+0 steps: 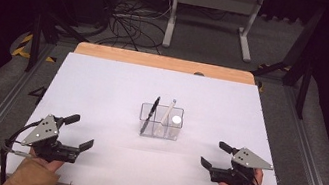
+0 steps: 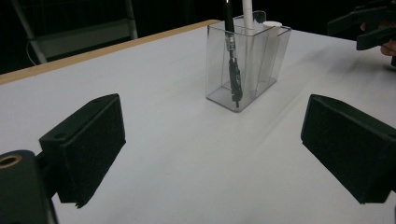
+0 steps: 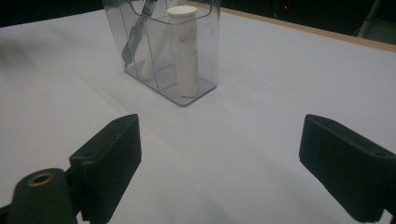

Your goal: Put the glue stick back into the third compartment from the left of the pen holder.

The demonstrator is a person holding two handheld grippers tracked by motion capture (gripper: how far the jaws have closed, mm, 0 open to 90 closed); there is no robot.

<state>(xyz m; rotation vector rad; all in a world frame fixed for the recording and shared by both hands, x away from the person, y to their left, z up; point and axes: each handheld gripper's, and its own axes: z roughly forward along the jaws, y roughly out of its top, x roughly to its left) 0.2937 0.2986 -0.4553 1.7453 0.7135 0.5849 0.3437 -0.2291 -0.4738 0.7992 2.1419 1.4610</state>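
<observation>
Resting wide-jawed and empty: left gripper at 7 o'clock, right gripper at 5 o'clock of clear organizer; black pen, white tube sitting untouched, all handling remaining.

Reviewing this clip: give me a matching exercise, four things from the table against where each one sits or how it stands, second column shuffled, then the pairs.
Things:
1. black pen
2. white capped tube
3. left gripper
4. clear holder

Places or states:
A. stands upright in the holder's right end compartment in the high view
B. middle of the white table, between both grippers
C. leans in the holder's left end compartment in the high view
D. near table edge, jaws open, nothing between them

Pairs: 1-C, 2-A, 3-D, 4-B
</observation>
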